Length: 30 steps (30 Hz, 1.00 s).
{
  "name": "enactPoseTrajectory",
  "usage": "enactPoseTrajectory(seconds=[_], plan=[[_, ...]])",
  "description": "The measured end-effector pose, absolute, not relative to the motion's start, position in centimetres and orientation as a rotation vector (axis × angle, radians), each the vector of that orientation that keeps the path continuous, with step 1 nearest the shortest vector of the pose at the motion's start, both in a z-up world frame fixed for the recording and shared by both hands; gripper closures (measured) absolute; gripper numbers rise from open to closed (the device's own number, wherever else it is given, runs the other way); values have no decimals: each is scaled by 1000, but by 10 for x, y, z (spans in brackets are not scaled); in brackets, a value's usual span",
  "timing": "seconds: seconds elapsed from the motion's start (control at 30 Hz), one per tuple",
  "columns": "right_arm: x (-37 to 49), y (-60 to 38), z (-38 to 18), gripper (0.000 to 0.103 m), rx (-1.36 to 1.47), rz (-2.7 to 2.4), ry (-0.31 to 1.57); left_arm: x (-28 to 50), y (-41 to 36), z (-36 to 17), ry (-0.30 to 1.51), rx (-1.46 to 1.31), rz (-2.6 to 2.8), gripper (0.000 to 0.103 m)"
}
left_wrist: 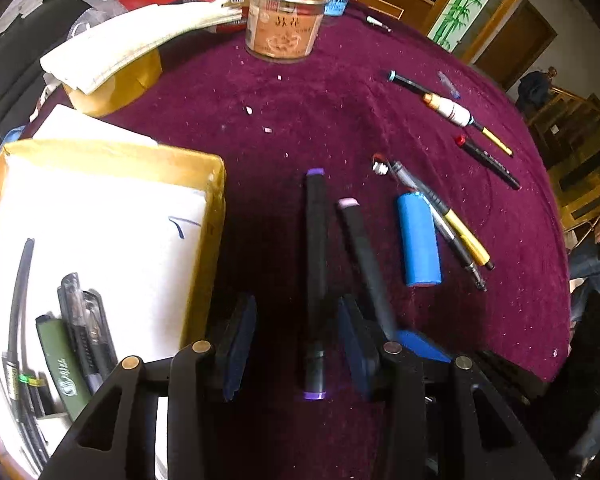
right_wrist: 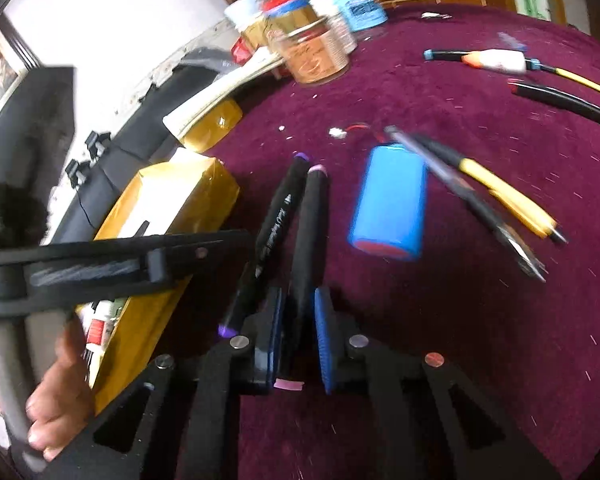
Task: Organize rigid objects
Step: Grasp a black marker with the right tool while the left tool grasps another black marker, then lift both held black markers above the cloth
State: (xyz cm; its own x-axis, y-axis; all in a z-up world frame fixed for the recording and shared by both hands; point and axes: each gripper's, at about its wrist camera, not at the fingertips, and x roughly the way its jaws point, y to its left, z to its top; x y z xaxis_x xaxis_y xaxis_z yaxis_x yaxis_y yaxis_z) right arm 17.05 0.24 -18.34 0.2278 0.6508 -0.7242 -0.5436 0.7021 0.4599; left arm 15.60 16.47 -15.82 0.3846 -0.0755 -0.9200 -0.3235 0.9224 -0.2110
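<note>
Two black markers lie side by side on the maroon cloth. The purple-capped marker (left_wrist: 315, 280) lies between the fingers of my open left gripper (left_wrist: 296, 340), untouched by the pads. The pink-capped marker (right_wrist: 308, 248) sits between the blue pads of my right gripper (right_wrist: 298, 336), which closes around it; it also shows in the left wrist view (left_wrist: 364, 256). The purple-capped marker (right_wrist: 268, 236) lies just left of it. The yellow-taped box (left_wrist: 100, 216) at left holds several pens (left_wrist: 80, 332).
A blue battery pack (left_wrist: 418, 240) with a wire lies right of the markers. More pens (left_wrist: 460, 236), a fishing float (left_wrist: 452, 110) and a red-tipped black pen (left_wrist: 488, 162) lie further right. A tea tin (left_wrist: 286, 26), papers and bottles stand at the back.
</note>
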Motion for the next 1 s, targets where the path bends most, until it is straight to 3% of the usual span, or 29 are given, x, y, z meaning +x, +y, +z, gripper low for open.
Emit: enactPoseTrajectory(seconds=[0.27,0.33,0.4,0.5,0.77,0.83,0.93,1.0], plan=[[145,-76,-161,91,303,830,916,170,129,-168,1213,-296,134,59],[146,-83,-162,92,338,829,909,172,119,-170,1207,-226,166,64],[150,-78,-165,102,323,816,928,173,114,-172,1210,-177,206,77],[150,-73,-165,103,301,808,933,166,112,-172,1199,-164,205,88],[157,-70,-179,103,278,751,996,120,97,-174,1191,-169,182,89],[159,-72,-183,98,307,750,1015,98,87,-173,1209,-178,167,89],[159,-75,-181,66,326,744,996,75,75,-174,1211,-167,160,89],[158,-75,-176,64,313,726,965,71,73,-174,1195,-162,164,88]])
